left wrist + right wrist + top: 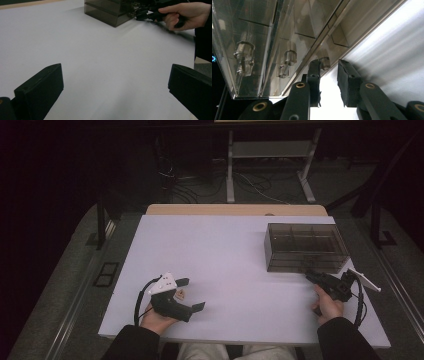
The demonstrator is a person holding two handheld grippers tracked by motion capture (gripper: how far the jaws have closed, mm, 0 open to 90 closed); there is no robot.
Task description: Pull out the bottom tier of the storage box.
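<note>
High view: a smoky, transparent plastic box (305,246) with rectangular compartments sits on the matte white surface (220,255); the right tool (311,275) touches its near wall. Left gripper view: the left tool (115,82), blocky black jaws wide apart, well away from the box (107,11). Right gripper view: jaws slightly apart beside the box's glossy wall (274,37), gripping nothing.

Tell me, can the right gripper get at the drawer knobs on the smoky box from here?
Probably yes. The right gripper is open at the front of the box, its jaws beside the nearest knob, with nothing between them.
</note>
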